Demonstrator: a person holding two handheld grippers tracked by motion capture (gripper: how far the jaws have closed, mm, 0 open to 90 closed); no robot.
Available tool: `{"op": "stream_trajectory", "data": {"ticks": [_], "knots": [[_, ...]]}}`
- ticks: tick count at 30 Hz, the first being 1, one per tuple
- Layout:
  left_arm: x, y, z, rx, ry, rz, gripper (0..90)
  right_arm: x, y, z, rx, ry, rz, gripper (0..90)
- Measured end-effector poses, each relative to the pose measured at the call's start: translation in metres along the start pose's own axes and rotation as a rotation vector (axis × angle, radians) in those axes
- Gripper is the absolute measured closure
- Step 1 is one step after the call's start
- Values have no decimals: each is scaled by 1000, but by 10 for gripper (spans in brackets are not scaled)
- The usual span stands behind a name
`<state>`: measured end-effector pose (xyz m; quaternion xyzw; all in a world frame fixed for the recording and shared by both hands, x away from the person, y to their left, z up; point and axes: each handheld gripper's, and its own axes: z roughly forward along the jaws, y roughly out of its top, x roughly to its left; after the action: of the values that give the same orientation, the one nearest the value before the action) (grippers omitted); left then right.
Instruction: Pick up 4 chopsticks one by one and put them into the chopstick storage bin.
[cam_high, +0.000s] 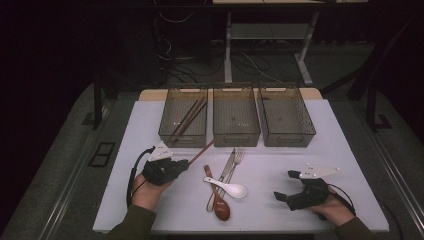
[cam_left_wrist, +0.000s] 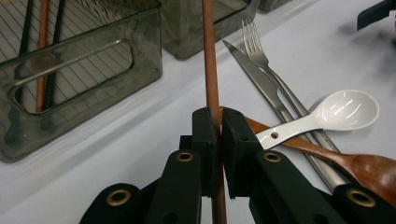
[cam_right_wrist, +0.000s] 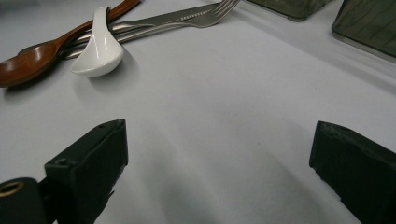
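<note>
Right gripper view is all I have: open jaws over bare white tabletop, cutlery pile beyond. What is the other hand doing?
Observer: The left gripper is shut on a brown chopstick, clamped partway along its shaft.
Operator: Where does that chopstick point?
Observer: In the high view its far tip reaches toward the left bin, about at that bin's front right corner.
Operator: Anything in that bin yet?
Observer: Yes, chopsticks in the bin already lie slanted inside it, some brown and some dark.
Operator: And the other two bins?
Observer: The middle bin and the right bin look empty from above.
</note>
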<state>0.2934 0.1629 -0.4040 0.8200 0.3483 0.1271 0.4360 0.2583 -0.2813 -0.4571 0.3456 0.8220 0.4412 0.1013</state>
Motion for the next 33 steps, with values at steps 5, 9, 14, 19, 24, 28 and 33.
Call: {"op": "stream_trajectory", "data": {"ticks": [5,9,14,19,24,28,33], "knots": [[3,5,0,-13,-2,1,831,0,0,0,4,-1,4,42],[6,9,1,-21,7,-1,831,-1,0,1,5,-2,2,43],[11,13,2,-29,12,-9,831,-1,0,1,5,-5,4,42],[17,18,3,-39,11,-20,831,-1,0,1,5,-6,4,43],[23,26,5,-47,14,-27,831,-1,0,1,7,-7,3,42],[28,30,7,-42,14,-32,831,-1,0,1,8,-7,4,42],[31,34,11,-36,13,-37,831,-1,0,0,7,-10,6,43]]}}
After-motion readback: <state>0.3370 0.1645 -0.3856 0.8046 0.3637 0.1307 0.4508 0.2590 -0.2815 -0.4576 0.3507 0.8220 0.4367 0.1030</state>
